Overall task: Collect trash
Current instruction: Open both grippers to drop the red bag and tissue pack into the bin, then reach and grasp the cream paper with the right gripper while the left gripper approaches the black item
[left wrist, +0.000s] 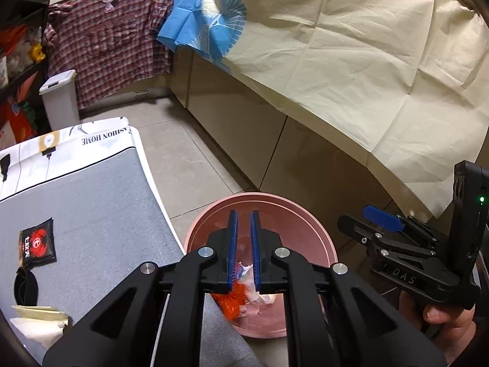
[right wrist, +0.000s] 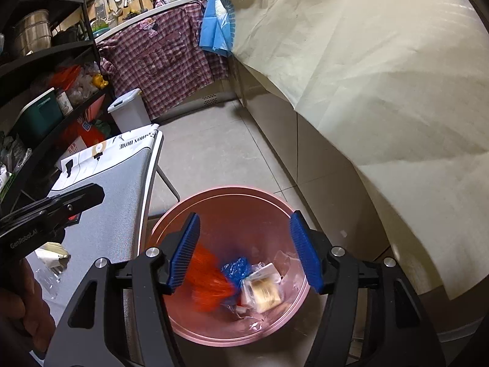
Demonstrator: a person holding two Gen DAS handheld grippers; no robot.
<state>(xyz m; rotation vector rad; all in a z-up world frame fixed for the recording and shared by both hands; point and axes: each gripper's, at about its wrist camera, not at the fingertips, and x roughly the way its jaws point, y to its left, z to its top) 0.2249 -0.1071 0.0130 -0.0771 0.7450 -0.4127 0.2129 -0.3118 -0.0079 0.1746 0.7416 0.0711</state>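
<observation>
Right gripper (right wrist: pixel 244 250) wide, empty, over pink bin (right wrist: pixel 214 341) at lower centre; orange wrapper (right wrist: pixel 207 281) blurred inside. Left gripper (left wrist: pixel 243 250) narrow, nothing visibly gripped. Black packet (left wrist: pixel 37 241) on table (left wrist: pixel 101 229), lower left. Risk: narrow jaws skid flat packet off edge.

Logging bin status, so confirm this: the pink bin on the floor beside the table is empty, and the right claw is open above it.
Not empty. The right wrist view shows the pink bin already holding trash: an orange wrapper, a blue wrapper and clear packaging. The rest stands: the bin is on the floor beside the table, and the right claw is open above it.
</observation>
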